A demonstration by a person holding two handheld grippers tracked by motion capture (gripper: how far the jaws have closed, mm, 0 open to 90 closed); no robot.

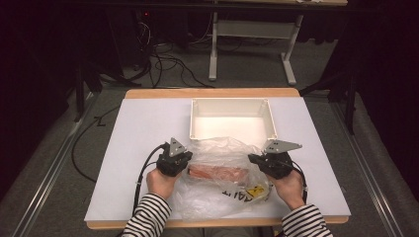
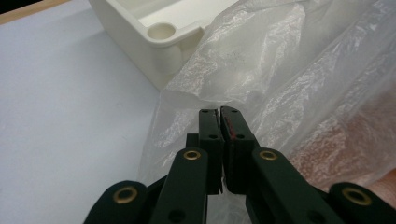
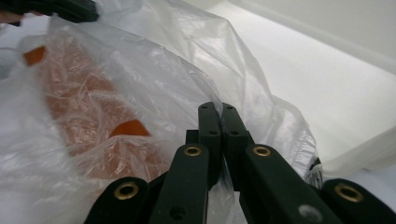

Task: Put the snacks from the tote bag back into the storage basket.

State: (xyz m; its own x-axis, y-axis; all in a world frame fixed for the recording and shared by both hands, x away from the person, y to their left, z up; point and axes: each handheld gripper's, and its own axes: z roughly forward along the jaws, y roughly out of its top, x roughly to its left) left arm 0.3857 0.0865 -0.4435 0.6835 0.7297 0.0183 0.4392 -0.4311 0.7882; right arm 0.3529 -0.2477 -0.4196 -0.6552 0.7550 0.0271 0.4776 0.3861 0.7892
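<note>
Bag (image 1: 222,170): clear plastic, orange block inside, on desk (image 1: 143,128) just before tray (image 1: 231,101). Left tongs (image 2: 219,112), right tongs (image 3: 217,108) each pinched on bag film at opposite sides, likely to spread mouth.

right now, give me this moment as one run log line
left gripper: shut on plastic bag | right gripper: shut on plastic bag | orange item: inside bag | white bin: behind bag
</note>
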